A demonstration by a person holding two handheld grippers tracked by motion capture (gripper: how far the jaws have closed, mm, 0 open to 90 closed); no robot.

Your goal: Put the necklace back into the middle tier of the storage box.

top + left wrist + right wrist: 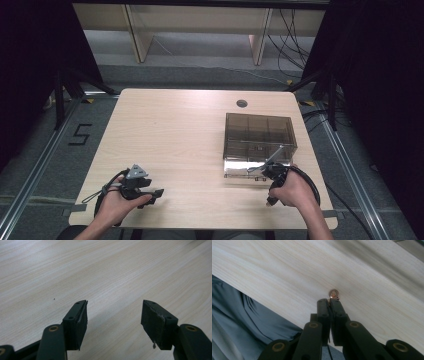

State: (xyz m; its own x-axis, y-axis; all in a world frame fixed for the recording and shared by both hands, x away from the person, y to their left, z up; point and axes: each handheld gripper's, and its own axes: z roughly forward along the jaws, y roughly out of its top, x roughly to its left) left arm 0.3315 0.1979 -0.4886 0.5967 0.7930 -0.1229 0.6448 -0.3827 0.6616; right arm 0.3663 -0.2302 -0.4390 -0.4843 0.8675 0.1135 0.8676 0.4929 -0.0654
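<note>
Pinching a small copper ring (334,293), the right hand-held gripper (329,300) hangs beside the smoky box (257,131); left hand-held gripper (113,315) gapes.

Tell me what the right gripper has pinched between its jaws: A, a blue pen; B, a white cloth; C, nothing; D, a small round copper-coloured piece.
D: in the right gripper view, the right gripper has its jaws closed on a small round copper-coloured piece above the table.

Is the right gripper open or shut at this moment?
Shut. In the right gripper view the two black jaws of the right gripper stand pressed together, pinching a small copper-coloured ring at their tips above the table.
</note>
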